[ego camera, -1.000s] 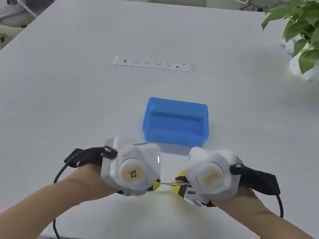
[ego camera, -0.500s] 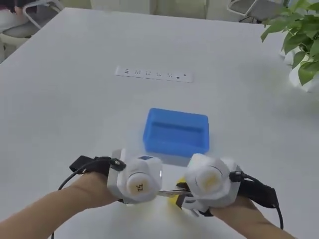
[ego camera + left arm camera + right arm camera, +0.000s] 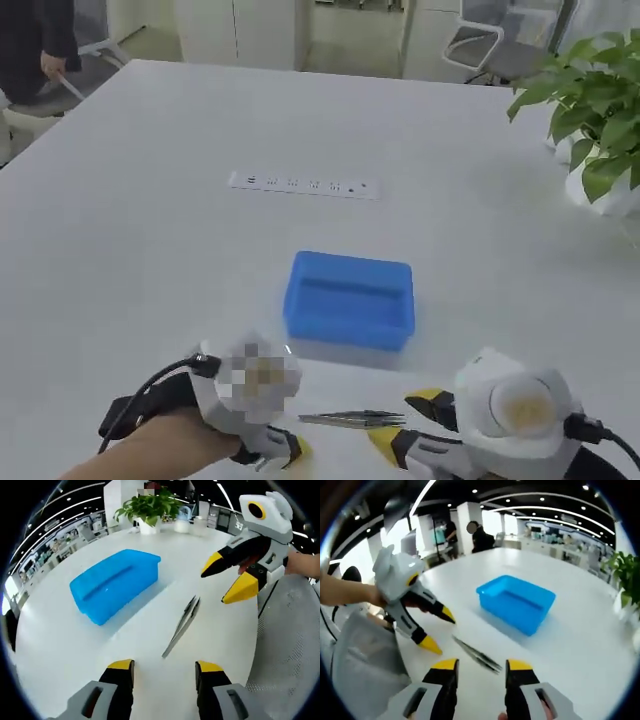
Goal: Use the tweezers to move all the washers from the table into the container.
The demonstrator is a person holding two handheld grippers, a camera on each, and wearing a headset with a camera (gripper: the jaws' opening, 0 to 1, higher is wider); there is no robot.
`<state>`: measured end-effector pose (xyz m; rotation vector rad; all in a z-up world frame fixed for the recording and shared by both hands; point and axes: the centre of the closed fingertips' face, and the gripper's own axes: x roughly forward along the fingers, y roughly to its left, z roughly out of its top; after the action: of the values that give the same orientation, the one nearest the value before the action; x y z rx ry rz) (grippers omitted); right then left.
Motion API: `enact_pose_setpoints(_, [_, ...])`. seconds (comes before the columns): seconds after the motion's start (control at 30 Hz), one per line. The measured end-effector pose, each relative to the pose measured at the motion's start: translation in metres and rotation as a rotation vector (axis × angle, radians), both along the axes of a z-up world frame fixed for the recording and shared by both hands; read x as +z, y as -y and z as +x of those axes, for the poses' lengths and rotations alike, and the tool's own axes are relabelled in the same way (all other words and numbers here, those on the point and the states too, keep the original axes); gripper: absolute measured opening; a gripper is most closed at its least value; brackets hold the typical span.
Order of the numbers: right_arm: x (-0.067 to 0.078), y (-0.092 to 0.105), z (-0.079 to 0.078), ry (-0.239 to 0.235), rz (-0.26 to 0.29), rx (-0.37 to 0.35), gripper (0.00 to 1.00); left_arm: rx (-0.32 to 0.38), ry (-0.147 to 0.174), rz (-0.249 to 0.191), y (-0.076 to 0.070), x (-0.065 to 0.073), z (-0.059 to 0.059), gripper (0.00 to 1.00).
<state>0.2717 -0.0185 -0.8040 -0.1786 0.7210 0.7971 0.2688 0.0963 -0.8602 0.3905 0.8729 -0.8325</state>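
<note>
White table (image 3: 150,250) carries the blue container (image 3: 350,298), well in from its edges. Nearer the front edge, the left gripper (image 3: 162,667) and right gripper (image 3: 476,664) face each other, both with jaws spread wide and empty. Between them the tweezers (image 3: 350,420) lie flat, touched by neither.

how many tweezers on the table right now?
1. The tweezers lie flat on the table, on the person's side of the blue container, between the left gripper and the right gripper, both open and not touching them.
</note>
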Motion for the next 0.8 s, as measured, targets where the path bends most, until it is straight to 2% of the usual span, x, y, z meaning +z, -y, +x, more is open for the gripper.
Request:
enact_pose_setpoints(0.07, [0.009,0.009,-0.002,0.013,0.0,-0.024,0.37,0.062,0.027,-0.008,-0.009,0.006,-0.002,0.56])
enact_pose_setpoints(0.13, [0.016,0.015,-0.002,0.027,-0.005,-0.044,0.4,0.108,0.023,-0.035,-0.014,0.012,-0.005,0.66])
enact_pose_setpoints(0.2, [0.02,0.024,-0.003,0.033,-0.016,-0.069,0.44,0.176,0.018,-0.079,-0.021,0.021,-0.008,0.73])
enact_pose_setpoints(0.3, [0.021,0.036,-0.002,0.039,-0.004,-0.112,0.47,0.277,0.044,-0.15,-0.033,0.038,-0.008,0.77])
enact_pose_setpoints(0.4, [0.026,0.04,-0.003,0.039,0.025,-0.157,0.53,0.348,0.081,-0.168,-0.044,0.051,-0.007,0.86])
enact_pose_setpoints(0.5, [0.033,0.043,-0.002,0.052,0.06,-0.193,0.6,0.406,0.104,-0.162,-0.057,0.058,-0.008,0.93])
enact_pose_setpoints(0.57, [0.035,0.048,0.0,0.066,0.056,-0.212,0.65,0.448,0.131,-0.162,-0.064,0.063,-0.008,0.99])
enact_pose_setpoints(0.7, [0.043,0.055,0.003,0.106,0.05,-0.25,0.73,0.537,0.139,-0.175,-0.075,0.072,-0.011,0.99])
enact_pose_setpoints(0.8, [0.044,0.064,0.007,0.113,0.064,-0.279,0.76,0.576,0.172,-0.205,-0.08,0.083,-0.012,0.99])
